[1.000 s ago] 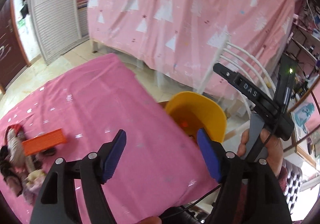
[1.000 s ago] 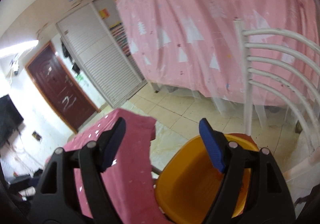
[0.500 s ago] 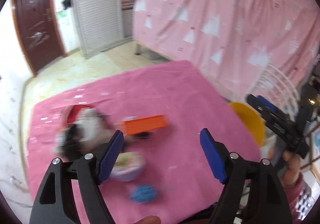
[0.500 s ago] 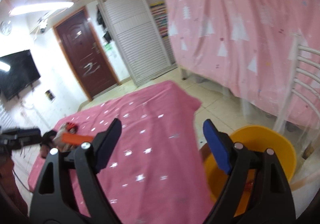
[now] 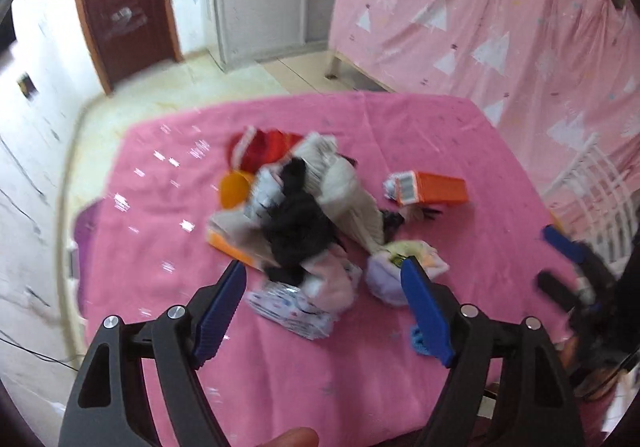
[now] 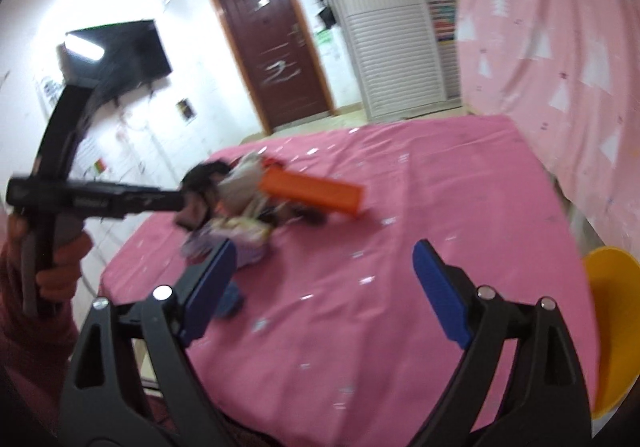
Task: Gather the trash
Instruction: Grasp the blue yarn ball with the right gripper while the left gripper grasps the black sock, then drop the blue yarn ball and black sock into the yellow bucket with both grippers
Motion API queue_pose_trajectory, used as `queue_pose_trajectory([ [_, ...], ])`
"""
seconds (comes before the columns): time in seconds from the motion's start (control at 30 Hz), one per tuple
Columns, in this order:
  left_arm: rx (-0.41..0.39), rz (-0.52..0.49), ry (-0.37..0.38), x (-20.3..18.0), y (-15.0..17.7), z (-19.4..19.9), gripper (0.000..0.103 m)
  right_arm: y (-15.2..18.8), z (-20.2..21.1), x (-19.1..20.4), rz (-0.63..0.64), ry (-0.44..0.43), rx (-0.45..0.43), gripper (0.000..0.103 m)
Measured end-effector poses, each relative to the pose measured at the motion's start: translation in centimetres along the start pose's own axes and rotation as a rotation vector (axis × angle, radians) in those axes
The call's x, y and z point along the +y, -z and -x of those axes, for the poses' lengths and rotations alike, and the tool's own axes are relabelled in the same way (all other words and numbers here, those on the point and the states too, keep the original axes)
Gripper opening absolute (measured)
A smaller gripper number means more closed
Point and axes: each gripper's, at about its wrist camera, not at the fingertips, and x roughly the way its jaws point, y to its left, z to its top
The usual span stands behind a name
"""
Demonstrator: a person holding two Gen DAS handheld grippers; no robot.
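A pile of trash (image 5: 296,223) lies on the pink tablecloth (image 5: 360,387): black and beige scraps, a red piece, an orange box (image 5: 432,189) and a purple-yellow wrapper (image 5: 396,271). My left gripper (image 5: 324,307) hangs open over the pile's near edge, above a patterned packet (image 5: 292,307), gripping nothing. In the right wrist view the right gripper (image 6: 324,287) is over bare cloth, its jaws opening and empty, with the orange box (image 6: 316,193) further ahead. The yellow bin (image 6: 612,327) stands off the table's right side. A small blue item (image 5: 418,341) sits by the left gripper's right pad.
A pink sheet with white trees (image 5: 500,27) hangs behind the table. A white chair back (image 5: 592,191) stands at the right. A brown door (image 6: 276,47) and a white slatted cabinet (image 6: 384,27) are at the back. A hand (image 6: 60,263) holds the left gripper.
Both views have swung from the yellow bin over to the table and the trash pile. The right gripper's jaws have widened. The left gripper now looks down on the pile.
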Motion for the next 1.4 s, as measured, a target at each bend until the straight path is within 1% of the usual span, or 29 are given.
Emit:
queue_pose_trajectory([
  [0.07, -0.003, 0.016, 0.017, 0.1, 0.3, -0.7, 0.073, 0.4, -0.6, 1.3, 0.031, -0.018, 0.024, 0.086],
  [0.17, -0.008, 0.034, 0.007, 0.3, 0.4, -1.5, 0.073, 0.8, -1.5, 2.8, 0.069, -0.036, 0.065, 0.086],
  [0.3, 0.002, 0.119, 0.069, 1.7, 0.5, -2.9, 0.073, 1.5, -2.6, 4.3, 0.105, -0.047, 0.109, 0.086],
  [0.37, -0.012, 0.134, 0.048, 2.2, 0.5, -3.4, 0.073, 1.7, -3.2, 4.9, 0.115, -0.048, 0.129, 0.086],
  [0.4, -0.024, 0.130, 0.028, 2.3, 0.5, -3.5, 0.066, 1.8, -3.5, 5.3, 0.119, -0.052, 0.137, 0.086],
  [0.43, -0.031, 0.119, 0.003, 2.3, 0.4, -3.7, 0.056, 1.8, -3.7, 5.5, 0.123, -0.053, 0.144, 0.086],
  [0.47, -0.027, 0.110, -0.006, 2.3, 0.5, -3.9, 0.051, 1.8, -3.9, 5.8, 0.130, -0.050, 0.151, 0.086],
  [0.53, -0.024, 0.089, -0.007, 2.1, 0.6, -4.1, 0.031, 1.8, -4.3, 6.3, 0.142, -0.047, 0.167, 0.086],
  [0.57, -0.029, 0.077, -0.009, 2.0, 0.7, -4.1, 0.030, 1.8, -4.5, 6.5, 0.152, -0.045, 0.176, 0.086],
  [0.6, -0.036, 0.067, -0.011, 1.9, 0.8, -4.1, 0.026, 1.9, -4.6, 6.7, 0.162, -0.040, 0.181, 0.086],
  [0.63, -0.049, 0.058, -0.012, 1.7, 0.9, -3.9, 0.023, 2.0, -4.7, 7.0, 0.174, -0.036, 0.188, 0.086],
  [0.7, -0.063, 0.055, 0.003, 1.7, 1.1, -3.6, 0.022, 2.1, -4.9, 7.3, 0.181, -0.038, 0.196, 0.082],
  [0.77, -0.085, 0.057, 0.030, 1.9, 1.4, -2.8, 0.021, 2.2, -5.1, 7.5, 0.187, -0.032, 0.206, 0.069],
  [0.9, -0.140, 0.044, 0.065, 2.3, 2.3, -0.4, 0.021, 2.5, -5.4, 7.7, 0.200, -0.017, 0.222, 0.057],
  [0.93, -0.154, 0.044, 0.070, 2.4, 2.5, 0.2, 0.021, 2.5, -5.3, 7.7, 0.201, -0.010, 0.220, 0.050],
  [0.97, -0.159, 0.045, 0.074, 2.6, 2.6, 0.7, 0.021, 2.5, -5.4, 7.6, 0.200, -0.006, 0.218, 0.039],
  [1.03, -0.170, 0.047, 0.077, 2.6, 2.8, 1.5, 0.021, 2.6, -5.3, 7.5, 0.194, 0.011, 0.213, 0.027],
  [1.13, -0.183, 0.044, 0.078, 2.3, 3.1, 2.3, 0.021, 2.7, -5.0, 7.4, 0.178, 0.014, 0.206, 0.026],
  [1.2, -0.191, 0.042, 0.080, 2.2, 3.2, 2.8, 0.021, 2.7, -4.5, 7.3, 0.171, 0.019, 0.182, 0.025],
  [1.4, -0.213, 0.011, 0.103, 0.2, 3.1, 4.1, 0.021, 1.3, -2.5, 5.5, 0.136, 0.043, 0.115, 0.025],
])
